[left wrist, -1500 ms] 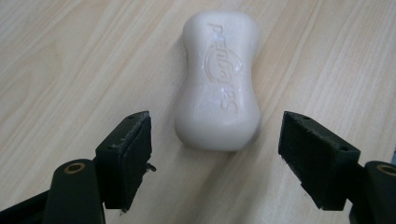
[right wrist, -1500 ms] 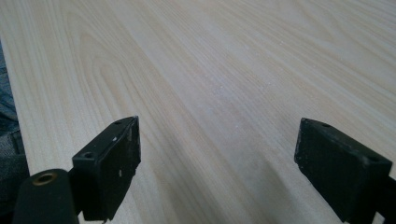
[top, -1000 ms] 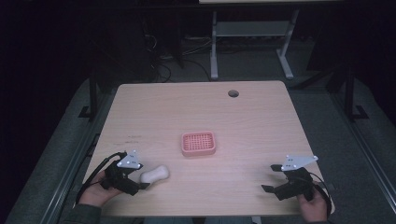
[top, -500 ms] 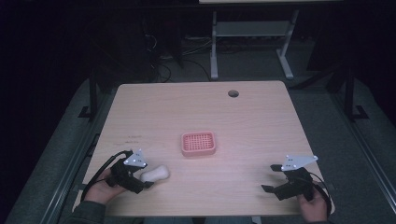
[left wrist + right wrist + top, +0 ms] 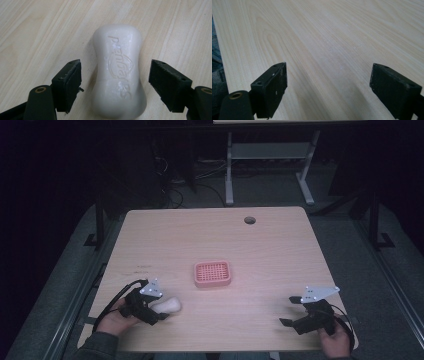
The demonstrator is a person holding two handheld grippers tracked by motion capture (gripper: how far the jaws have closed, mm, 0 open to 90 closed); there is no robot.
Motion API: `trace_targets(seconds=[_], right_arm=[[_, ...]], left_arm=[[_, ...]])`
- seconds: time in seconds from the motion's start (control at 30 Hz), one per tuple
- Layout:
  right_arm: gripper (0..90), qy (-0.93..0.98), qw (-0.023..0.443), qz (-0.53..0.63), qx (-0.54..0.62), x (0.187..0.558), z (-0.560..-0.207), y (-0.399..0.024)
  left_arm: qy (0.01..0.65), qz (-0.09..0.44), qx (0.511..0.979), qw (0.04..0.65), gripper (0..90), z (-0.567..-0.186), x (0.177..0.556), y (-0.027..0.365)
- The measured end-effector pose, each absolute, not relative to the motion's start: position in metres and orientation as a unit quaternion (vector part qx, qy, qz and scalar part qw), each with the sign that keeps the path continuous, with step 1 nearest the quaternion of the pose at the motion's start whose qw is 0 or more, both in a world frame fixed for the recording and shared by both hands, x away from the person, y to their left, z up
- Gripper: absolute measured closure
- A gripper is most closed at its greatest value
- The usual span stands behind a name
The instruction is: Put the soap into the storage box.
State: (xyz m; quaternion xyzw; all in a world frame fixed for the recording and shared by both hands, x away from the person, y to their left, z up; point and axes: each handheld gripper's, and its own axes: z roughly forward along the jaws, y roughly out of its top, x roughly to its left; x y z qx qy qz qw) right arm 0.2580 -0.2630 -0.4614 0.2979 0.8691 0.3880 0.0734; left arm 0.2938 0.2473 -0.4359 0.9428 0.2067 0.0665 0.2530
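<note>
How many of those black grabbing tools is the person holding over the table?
2. The left tool sits at the near left edge, open around a white soap bar. The right tool hovers open near the right corner.

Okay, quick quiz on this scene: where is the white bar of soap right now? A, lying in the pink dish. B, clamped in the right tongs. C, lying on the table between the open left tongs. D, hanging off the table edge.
C: the bar of soap lies flat on the table, with a gap on each side to the open left tongs.
</note>
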Motion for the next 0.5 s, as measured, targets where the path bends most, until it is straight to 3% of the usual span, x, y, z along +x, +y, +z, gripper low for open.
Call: trace_targets(seconds=[0.27,0.5], right_arm=[[14.1,0.869,0.073,0.390,0.296,0.2581,-0.4613,-0.2631],[14.1,0.869,0.074,0.391,0.294,0.2582,-0.4610,-0.2631]], left_arm=[[0.204,0.061,0.945,0.248,29.8,-0.4392,0.2983,0.2412],[0.206,0.051,0.947,0.240,38.5,-0.4432,0.3003,0.2385]])
